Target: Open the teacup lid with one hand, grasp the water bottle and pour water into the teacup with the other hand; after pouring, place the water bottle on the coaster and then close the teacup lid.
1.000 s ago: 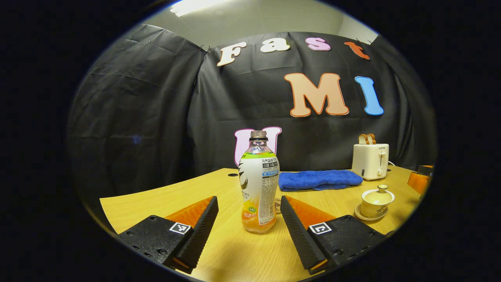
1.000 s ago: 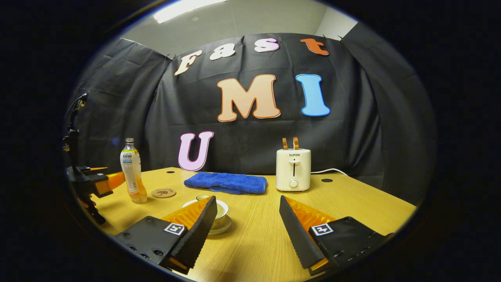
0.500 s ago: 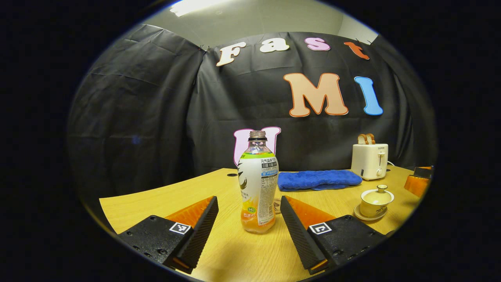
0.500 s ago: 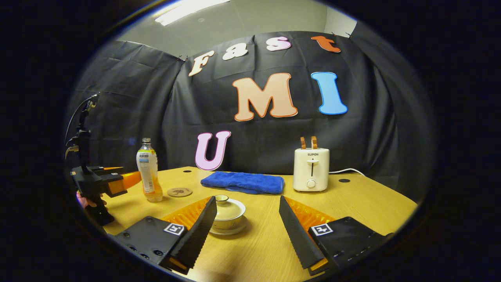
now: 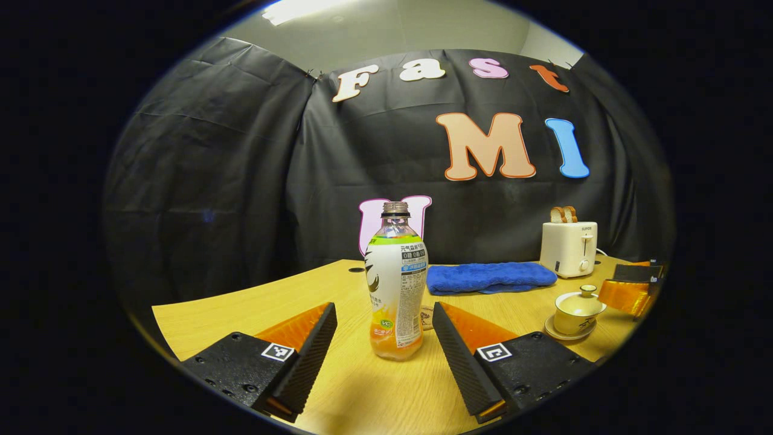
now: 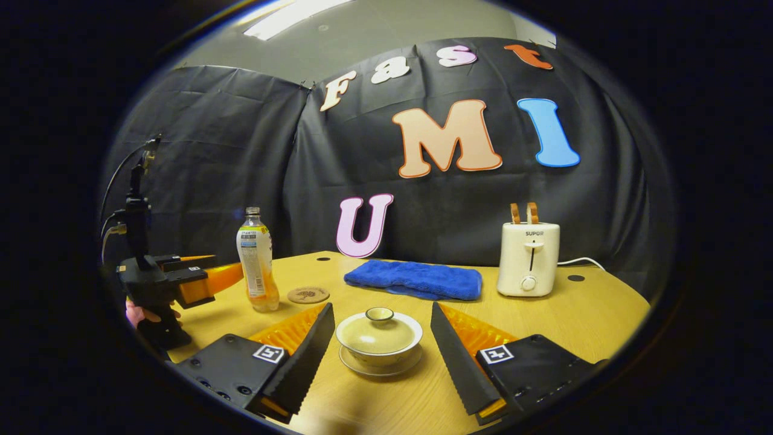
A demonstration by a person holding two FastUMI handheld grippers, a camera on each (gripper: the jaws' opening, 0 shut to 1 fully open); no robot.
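An uncapped water bottle (image 5: 397,284) with a little orange liquid stands upright on the wooden table, between the fingers of my open left gripper (image 5: 383,338) and just beyond their tips, untouched. The same bottle (image 6: 256,263) appears at the left in the right gripper view, with the left gripper (image 6: 205,273) beside it. A cream lidded teacup (image 6: 379,333) on its saucer sits centred between the fingers of my open right gripper (image 6: 382,341), not touched. The teacup (image 5: 578,309) is at the right in the left gripper view. A round cork coaster (image 6: 308,295) lies right of the bottle.
A folded blue towel (image 6: 415,280) lies behind the teacup. A white toaster (image 6: 529,258) with two bread slices stands at the back right, its cord trailing right. The wooden table (image 6: 592,308) ends in a curved far edge against the black cloth wall.
My right gripper has swung left until the teacup, earlier behind its left finger, sits centred between both fingers. The left gripper has barely moved; the bottle stands as before.
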